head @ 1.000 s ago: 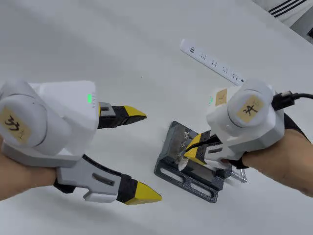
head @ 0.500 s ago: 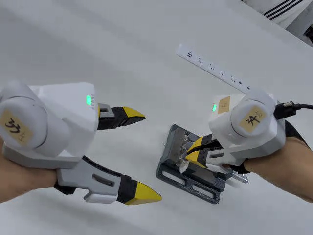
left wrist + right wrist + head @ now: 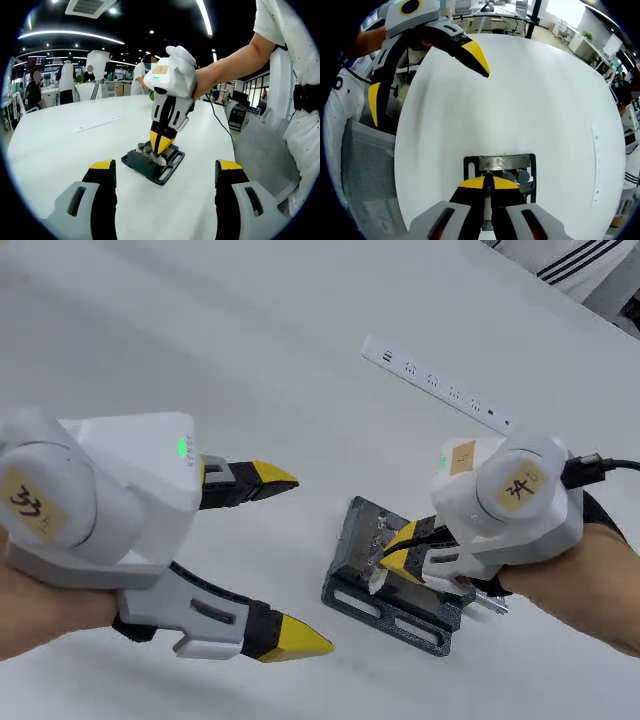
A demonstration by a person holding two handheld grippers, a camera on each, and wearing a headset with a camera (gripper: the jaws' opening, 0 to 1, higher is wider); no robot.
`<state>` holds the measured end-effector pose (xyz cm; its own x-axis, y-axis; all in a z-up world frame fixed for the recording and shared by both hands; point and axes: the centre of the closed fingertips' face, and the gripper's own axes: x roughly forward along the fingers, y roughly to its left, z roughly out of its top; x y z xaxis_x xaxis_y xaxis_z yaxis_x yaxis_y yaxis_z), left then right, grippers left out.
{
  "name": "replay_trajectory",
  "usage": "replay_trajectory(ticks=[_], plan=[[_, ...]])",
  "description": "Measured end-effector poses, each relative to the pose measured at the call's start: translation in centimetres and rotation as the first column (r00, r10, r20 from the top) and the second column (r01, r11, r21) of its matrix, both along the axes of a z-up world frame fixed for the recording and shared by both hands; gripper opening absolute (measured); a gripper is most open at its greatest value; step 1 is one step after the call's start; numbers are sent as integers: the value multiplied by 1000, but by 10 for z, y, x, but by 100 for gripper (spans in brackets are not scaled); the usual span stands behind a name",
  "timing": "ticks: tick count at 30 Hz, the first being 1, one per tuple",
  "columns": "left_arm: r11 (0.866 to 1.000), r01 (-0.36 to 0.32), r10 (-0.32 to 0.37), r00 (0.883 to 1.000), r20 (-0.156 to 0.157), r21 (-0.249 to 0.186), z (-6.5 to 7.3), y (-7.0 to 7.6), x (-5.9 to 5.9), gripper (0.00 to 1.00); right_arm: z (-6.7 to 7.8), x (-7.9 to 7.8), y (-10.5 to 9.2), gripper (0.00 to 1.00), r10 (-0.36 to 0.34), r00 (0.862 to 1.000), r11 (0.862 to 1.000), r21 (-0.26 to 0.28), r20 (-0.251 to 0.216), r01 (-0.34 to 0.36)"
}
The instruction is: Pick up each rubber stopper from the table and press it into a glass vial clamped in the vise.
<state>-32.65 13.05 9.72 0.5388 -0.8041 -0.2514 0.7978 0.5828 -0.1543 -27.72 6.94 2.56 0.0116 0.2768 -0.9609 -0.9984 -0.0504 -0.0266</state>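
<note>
Over the vise (image 3: 355, 540), I am bearing down with the right gripper (image 3: 383, 554), jaws pressed together, now sitting lower on the vial row (image 3: 516, 176); the hidden stopper is probably seating. Left gripper (image 3: 315, 564) is idling, spread.

This is an open-plan office hall fitted out as a test lab. Overhead, a dark ceiling carries long light strips (image 3: 75, 34) and a recessed air-conditioning cassette (image 3: 89, 6). Rows of white desks (image 3: 470, 12) run into the background, and people (image 3: 34, 96) stand at them. The near station is a broad white table (image 3: 60, 150). On it are a power strip (image 3: 437, 384) and a small bench vise (image 3: 152, 162), with a mesh office chair (image 3: 367, 165) alongside.
</note>
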Motion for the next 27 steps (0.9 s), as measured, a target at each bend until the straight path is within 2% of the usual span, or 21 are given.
replay_trajectory(ticks=[5,12,27], plan=[[1000,-5,5,1000,4,-4,2,1,1,80,-1,0,0,0,15,1000,1000,-21,2,-15],[1000,-2,2,1000,10,-1,3,1,1,80,-1,0,0,0,6,1000,1000,-13,-11,-6],[999,-17,17,1000,16,29,9,10,-4,80,2,1,0,0,-5,1000,999,32,-1,5]])
